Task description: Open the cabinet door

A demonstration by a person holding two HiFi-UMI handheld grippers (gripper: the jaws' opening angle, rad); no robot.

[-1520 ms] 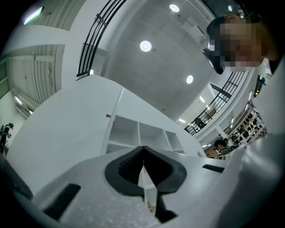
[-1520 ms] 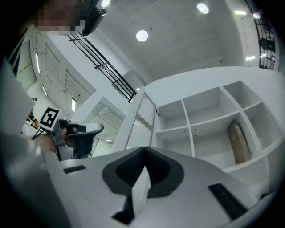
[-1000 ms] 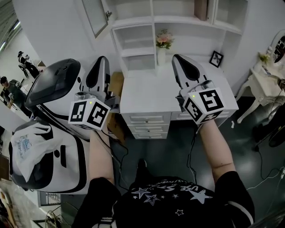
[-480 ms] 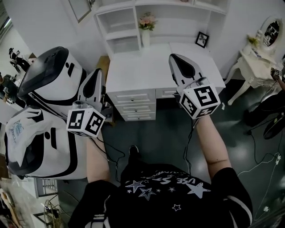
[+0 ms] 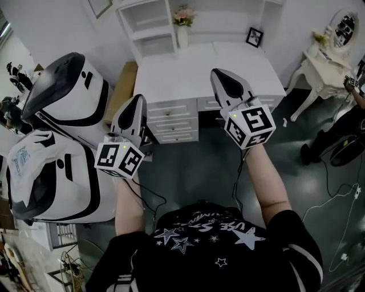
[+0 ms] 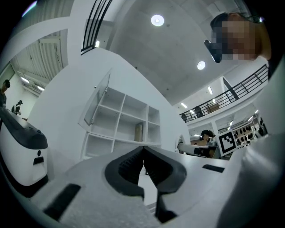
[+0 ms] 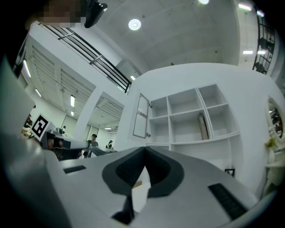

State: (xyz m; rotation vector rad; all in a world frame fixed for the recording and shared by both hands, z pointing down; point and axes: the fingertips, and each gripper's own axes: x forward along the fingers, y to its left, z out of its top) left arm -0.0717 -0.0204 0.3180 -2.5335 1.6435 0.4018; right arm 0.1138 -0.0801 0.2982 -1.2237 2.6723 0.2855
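Observation:
The cabinet door (image 6: 95,103) is a glass-paned white door that stands swung open at the upper left of the white shelf unit (image 6: 126,124). In the right gripper view the door (image 7: 142,116) hangs open beside the shelves (image 7: 191,113). In the head view only its lower corner (image 5: 100,6) shows at the top edge. My left gripper (image 5: 138,100) is shut and empty, low in front of the desk drawers (image 5: 174,122). My right gripper (image 5: 219,74) is also shut and empty, over the desk's front edge. Both point up and stand well away from the door.
A white desk (image 5: 188,68) carries a vase of flowers (image 5: 182,25) and a small picture frame (image 5: 254,37). Two large white-and-black machines (image 5: 65,94) (image 5: 51,177) crowd the left side. A white dressing table (image 5: 319,57) and floor cables (image 5: 336,199) lie to the right.
Both grippers have come down and back from the shelf unit toward the person. The desk and shelves now sit higher and farther off in the head view.

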